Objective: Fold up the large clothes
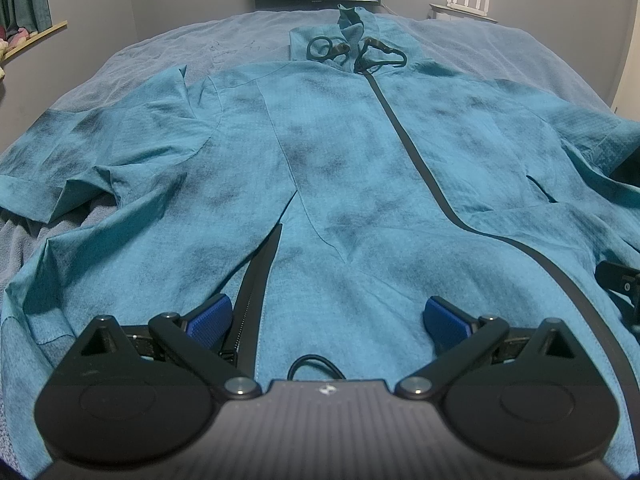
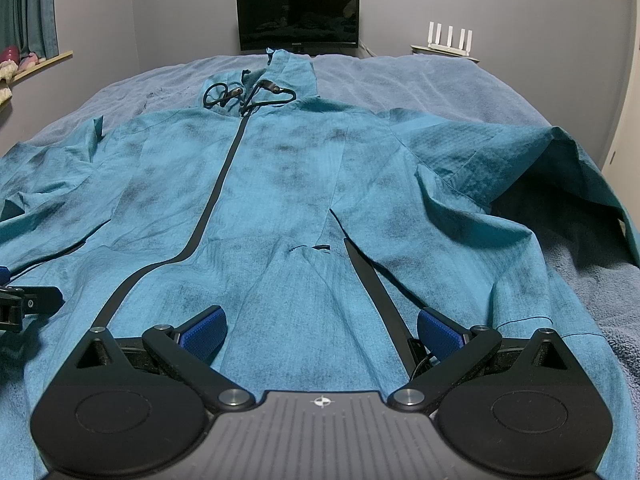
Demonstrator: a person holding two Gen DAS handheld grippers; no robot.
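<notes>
A large teal hooded jacket [image 1: 340, 152] lies spread front-up on the bed, black zipper [image 1: 404, 132] down its middle, hood with black drawcords [image 1: 356, 52] at the far end. It also shows in the right wrist view [image 2: 280, 184]. My left gripper [image 1: 326, 320] is open over the jacket's near hem, left of the zipper, blue pads [image 1: 210, 320] apart. My right gripper [image 2: 320, 330] is open over the hem, right of the zipper [image 2: 212, 200]. Both sleeves lie crumpled out to the sides; the right sleeve [image 2: 540, 168] humps up.
The bed has a grey-blue cover [image 2: 440, 80]. A dark monitor [image 2: 298, 16] stands against the far wall, a white router [image 2: 448, 38] to its right. A curtain and windowsill [image 2: 36, 60] are at the left. The other gripper's edge shows in each view [image 1: 620, 284] [image 2: 24, 300].
</notes>
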